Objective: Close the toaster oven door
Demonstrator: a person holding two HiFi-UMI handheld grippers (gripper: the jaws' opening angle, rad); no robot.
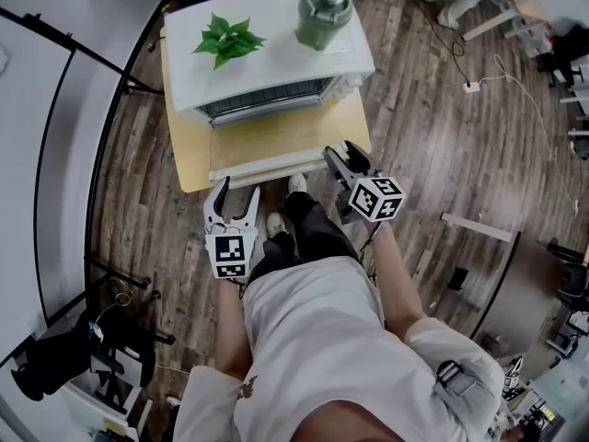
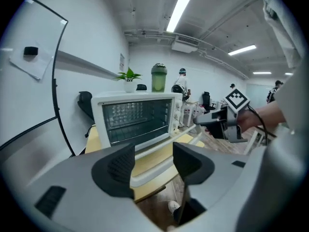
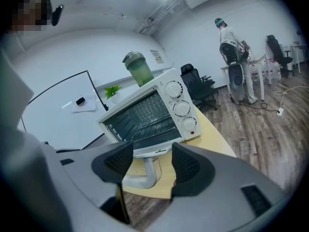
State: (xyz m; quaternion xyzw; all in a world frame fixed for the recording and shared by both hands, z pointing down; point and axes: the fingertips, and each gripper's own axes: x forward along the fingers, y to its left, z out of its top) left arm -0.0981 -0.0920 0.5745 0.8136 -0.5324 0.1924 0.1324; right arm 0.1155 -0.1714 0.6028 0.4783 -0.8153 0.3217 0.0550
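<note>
Standing apart on the left gripper (image 2: 153, 164): two dark, rounded fingers (image 2: 118, 167) with ribbed inner pads, nothing pressed between them. Framed in that gap, well beyond the tips: the white bar handle (image 2: 145, 172) of the toaster oven door (image 2: 155, 154).

Same on the right gripper (image 3: 152, 162): matte black fingers (image 3: 186, 167), finely ribbed, spread with only air between. Seen past them, the same handle, a curved white bracket at its end.

From the head view: left gripper (image 1: 237, 196) just short of the door's front edge, right gripper (image 1: 342, 159) at the door's right front corner; touching or not, impossible to tell.

Door (image 1: 276, 139) folded down flat, glass panel in a white frame. Behind it the toaster oven (image 1: 276, 61): boxy, glossy white, three round knobs (image 3: 182, 108) down its right face, wire rack inside, the depths dim. On top, a small leafy plant (image 1: 226, 39) and a green lidded jar (image 1: 324, 13). Underneath, a pale wooden table (image 1: 184, 150), legs hidden, on dark plank flooring.
</note>
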